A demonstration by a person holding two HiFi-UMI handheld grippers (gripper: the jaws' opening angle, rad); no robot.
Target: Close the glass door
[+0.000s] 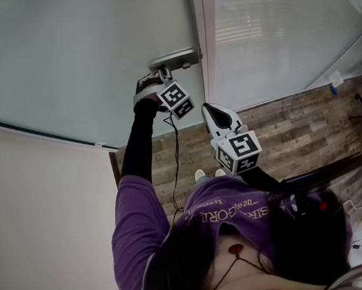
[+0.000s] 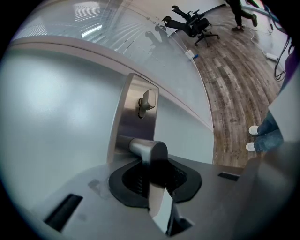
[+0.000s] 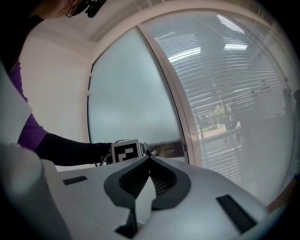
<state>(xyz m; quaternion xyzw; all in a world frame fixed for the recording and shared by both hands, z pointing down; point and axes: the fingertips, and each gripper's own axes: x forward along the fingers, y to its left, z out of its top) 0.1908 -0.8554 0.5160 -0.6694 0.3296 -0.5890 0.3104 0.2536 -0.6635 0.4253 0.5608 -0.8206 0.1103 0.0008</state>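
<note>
My left claw (image 2: 151, 180) is closed down, not fully, and clamped on the brushed-metal lever handle (image 2: 149, 149). The lever runs straight through between its dark pads. My right claw (image 3: 149, 161) has its jaws together at the tips with nothing between them. It hangs in the air near the left claw, pointing roughly level toward the door and touching nothing.

The large frosted glass door (image 1: 83, 55) fills the upper left of the head view. Its handle edge lies just beside the pale upright frame post (image 1: 204, 37). Right of the post is a glass panel with horizontal blinds (image 1: 284, 29), and below it a grey-brown wood-plank floor (image 1: 294, 130). A plain white wall (image 1: 41, 218) stands to the left of the door. The handle sits on a tall steel backplate (image 2: 123, 117) that carries a small thumb-turn (image 2: 147, 102) above the lever. A black office chair (image 2: 192, 26) lies tipped on the floor well away.

I cannot tell whether the door is latched, because the gap at the frame is too fine to read. The frosting hides whatever is behind the glass.
</note>
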